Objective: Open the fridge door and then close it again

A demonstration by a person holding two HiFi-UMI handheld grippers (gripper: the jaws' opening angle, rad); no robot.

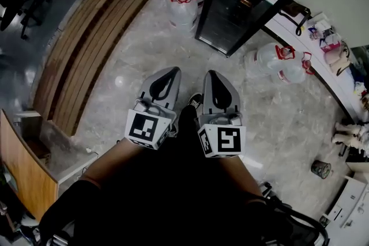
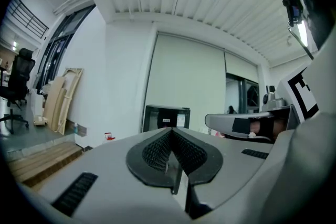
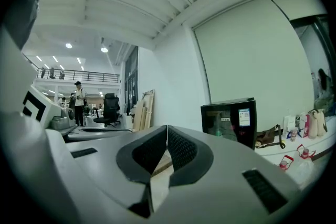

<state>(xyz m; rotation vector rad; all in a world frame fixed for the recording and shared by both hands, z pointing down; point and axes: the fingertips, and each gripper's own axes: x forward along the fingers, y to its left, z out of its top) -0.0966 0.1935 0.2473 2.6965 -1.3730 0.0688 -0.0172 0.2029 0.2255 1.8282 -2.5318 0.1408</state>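
The black fridge [image 1: 242, 3] with a glass door stands shut against the far wall, well ahead of me across the marble floor. It also shows small in the left gripper view, fridge [image 2: 167, 118], and to the right in the right gripper view, fridge [image 3: 229, 122]. My left gripper [image 1: 173, 70] and right gripper [image 1: 210, 74] are held side by side at waist height, pointing level toward the fridge and far short of it. Both are shut with nothing between the pads, as the left gripper [image 2: 171, 131] and right gripper [image 3: 167, 127] show close up.
Large water jugs [image 1: 183, 6] stand left of the fridge and more jugs [image 1: 277, 60] lie to its right. A long wooden bench [image 1: 86, 49] runs along the left. A white counter [image 1: 323, 78] with bags lines the right wall. A small dark cup [image 1: 320, 169] sits on the floor.
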